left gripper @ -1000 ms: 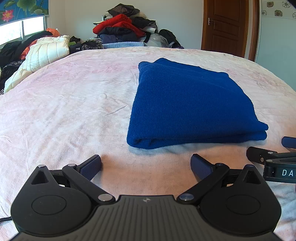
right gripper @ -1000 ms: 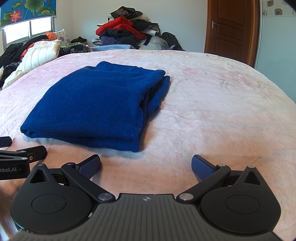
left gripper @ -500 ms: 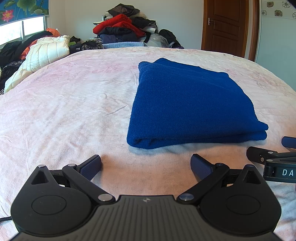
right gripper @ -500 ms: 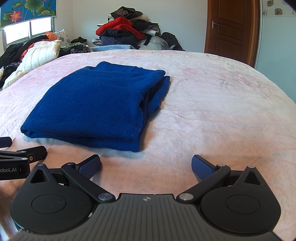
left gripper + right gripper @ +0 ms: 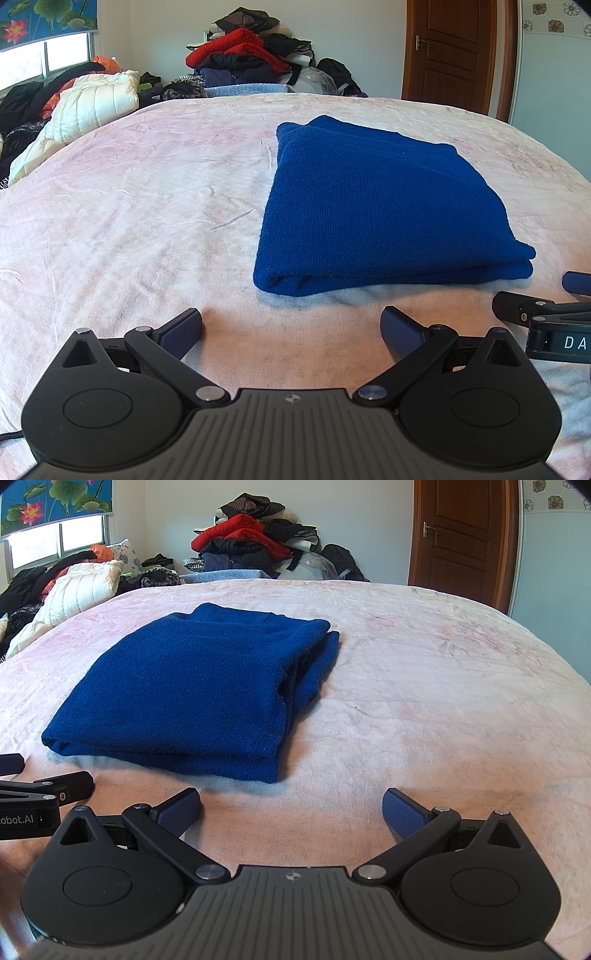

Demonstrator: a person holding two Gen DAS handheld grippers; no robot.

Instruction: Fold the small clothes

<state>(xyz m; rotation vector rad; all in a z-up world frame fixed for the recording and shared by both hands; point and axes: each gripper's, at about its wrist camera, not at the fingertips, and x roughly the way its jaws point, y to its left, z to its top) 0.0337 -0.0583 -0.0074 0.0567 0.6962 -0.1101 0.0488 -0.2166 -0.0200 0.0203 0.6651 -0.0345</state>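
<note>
Change: nothing is seen to have moved since the earlier frames; both grippers and the garment are placed as before.
Garment: a blue knit sweater point(image 5: 373, 210) is laid folded into a thick rectangle, with a fine ribbed texture and rounded fold edges; stacked layers are shown at its right side in the right wrist view point(image 5: 192, 690).
Garment position: at 1 o'clock from the left gripper, at 11 o'clock from the right gripper, flat on the bed.
Left gripper point(image 5: 291, 325): jaws are held wide apart, nothing is gripped; blue textured pads point(image 5: 184, 326) are set on black arms, just short of the sweater's near edge.
Right gripper point(image 5: 291, 805): jaws are likewise spread, with nothing held; it rests beside the left one.
Surface: a bed point(image 5: 129, 221) covered by a pale pink, lightly creased sheet.
Room: a heap of clothes point(image 5: 255, 55) is piled at 12 o'clock, a white quilted jacket point(image 5: 88, 107) at 10 o'clock, a brown wooden door point(image 5: 450, 51) at 1 o'clock.
</note>
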